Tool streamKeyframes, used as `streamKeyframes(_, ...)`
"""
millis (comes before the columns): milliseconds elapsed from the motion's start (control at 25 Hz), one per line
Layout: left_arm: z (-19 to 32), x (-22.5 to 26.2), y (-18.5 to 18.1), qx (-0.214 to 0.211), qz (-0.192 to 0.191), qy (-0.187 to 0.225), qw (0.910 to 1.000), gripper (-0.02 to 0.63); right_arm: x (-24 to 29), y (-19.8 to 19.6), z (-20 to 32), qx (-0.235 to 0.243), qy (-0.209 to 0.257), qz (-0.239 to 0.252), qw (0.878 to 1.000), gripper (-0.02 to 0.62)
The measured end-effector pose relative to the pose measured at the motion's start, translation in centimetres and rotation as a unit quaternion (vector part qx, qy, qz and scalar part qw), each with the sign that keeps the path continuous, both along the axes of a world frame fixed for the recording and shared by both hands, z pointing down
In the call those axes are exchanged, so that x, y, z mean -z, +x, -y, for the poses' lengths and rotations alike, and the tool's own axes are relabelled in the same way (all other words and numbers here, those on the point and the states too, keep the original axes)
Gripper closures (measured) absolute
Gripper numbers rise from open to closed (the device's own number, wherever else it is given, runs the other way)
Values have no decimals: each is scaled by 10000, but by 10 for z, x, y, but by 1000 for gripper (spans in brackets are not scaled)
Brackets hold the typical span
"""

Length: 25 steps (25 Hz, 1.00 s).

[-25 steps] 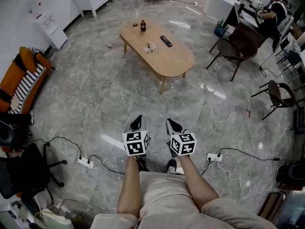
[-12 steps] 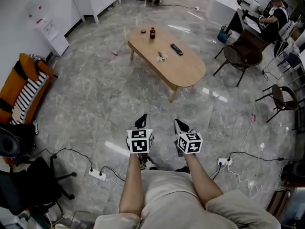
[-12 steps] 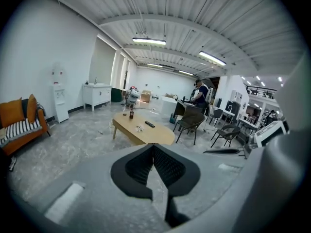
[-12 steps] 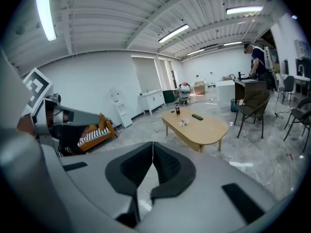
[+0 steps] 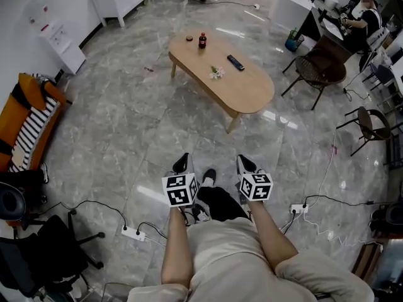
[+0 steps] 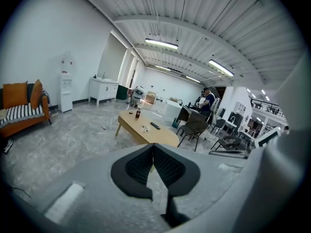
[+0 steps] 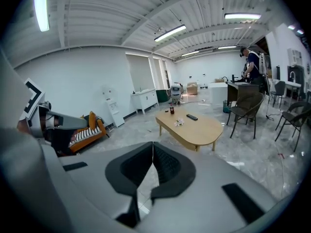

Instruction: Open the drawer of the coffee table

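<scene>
The left gripper [image 5: 181, 163] and right gripper [image 5: 247, 164] are held with jaws closed on nothing, well short of the coffee table [image 5: 221, 75] mid-floor, whose unseen drawer is judged rigid, light, best taken by its front lip.

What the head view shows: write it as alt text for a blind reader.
The left gripper and right gripper, both shut and empty, point across marble floor toward an oval wooden coffee table bearing a bottle and a remote.
</scene>
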<state>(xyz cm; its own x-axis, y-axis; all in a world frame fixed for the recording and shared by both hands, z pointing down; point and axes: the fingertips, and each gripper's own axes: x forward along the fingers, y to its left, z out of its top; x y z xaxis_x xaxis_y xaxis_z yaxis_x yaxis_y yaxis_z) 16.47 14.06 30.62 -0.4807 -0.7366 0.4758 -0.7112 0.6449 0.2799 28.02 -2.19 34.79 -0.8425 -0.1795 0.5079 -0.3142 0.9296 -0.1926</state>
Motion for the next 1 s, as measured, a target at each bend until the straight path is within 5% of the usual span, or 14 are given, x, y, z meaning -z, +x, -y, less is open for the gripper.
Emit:
streamKeyframes(520,-15,6,-109,249,105,-106,9996,595,1,-137,0,-3,42,236,9997,578)
streamKeyframes(1000,106,23,-218,-872,328,-508,9944,595,9,-249,88,-1066,-510,552,9915,578)
